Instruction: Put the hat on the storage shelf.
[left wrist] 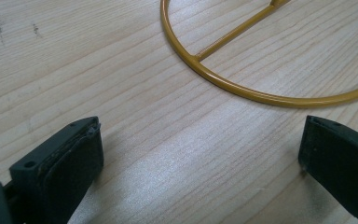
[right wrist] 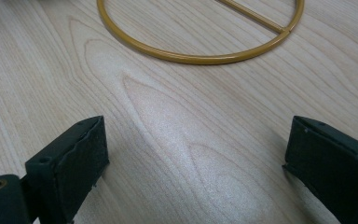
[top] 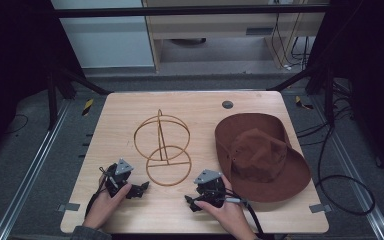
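Note:
A gold wire stand (top: 162,135) of hoops and a post rests mid-table, its flat base ring (left wrist: 242,91) lying toward the front. To its right sits a brown wide-brimmed hat (top: 260,155), crown up. The person's left hand holds my left gripper (top: 141,188) on the table front-left of the ring, pointing right. In the left gripper view my left gripper (left wrist: 200,140) is open over bare wood, the ring just beyond the jaws. My right gripper (top: 190,202) sits front-right of the ring, next to the hat's brim. My right gripper (right wrist: 196,135) is open too, with the ring (right wrist: 191,58) ahead.
The light wooden table (top: 125,115) has a grey cable grommet (top: 227,104) near its back edge and tape marks (top: 70,206) at the front corners. Black cables (top: 345,190) loop on the floor to the right. Dark frame struts stand behind the table.

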`<action>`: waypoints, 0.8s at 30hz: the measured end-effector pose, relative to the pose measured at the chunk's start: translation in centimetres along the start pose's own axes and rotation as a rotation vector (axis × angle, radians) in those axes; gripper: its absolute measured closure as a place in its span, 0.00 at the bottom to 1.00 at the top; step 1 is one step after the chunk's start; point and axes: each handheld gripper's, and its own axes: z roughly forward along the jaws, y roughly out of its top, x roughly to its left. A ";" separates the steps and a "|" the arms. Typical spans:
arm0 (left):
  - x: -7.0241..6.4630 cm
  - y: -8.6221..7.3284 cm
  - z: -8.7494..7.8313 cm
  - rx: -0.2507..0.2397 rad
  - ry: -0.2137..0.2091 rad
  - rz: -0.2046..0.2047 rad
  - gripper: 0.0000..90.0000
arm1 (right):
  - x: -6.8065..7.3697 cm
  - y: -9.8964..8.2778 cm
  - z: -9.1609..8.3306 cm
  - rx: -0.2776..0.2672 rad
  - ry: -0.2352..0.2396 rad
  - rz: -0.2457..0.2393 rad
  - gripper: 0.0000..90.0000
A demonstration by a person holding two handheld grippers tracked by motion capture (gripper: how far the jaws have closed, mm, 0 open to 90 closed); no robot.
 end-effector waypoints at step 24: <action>-0.2 -0.1 -0.2 0.003 -0.006 0.008 0.00 | 0.4 3.7 -5.2 -0.086 0.009 -0.021 0.17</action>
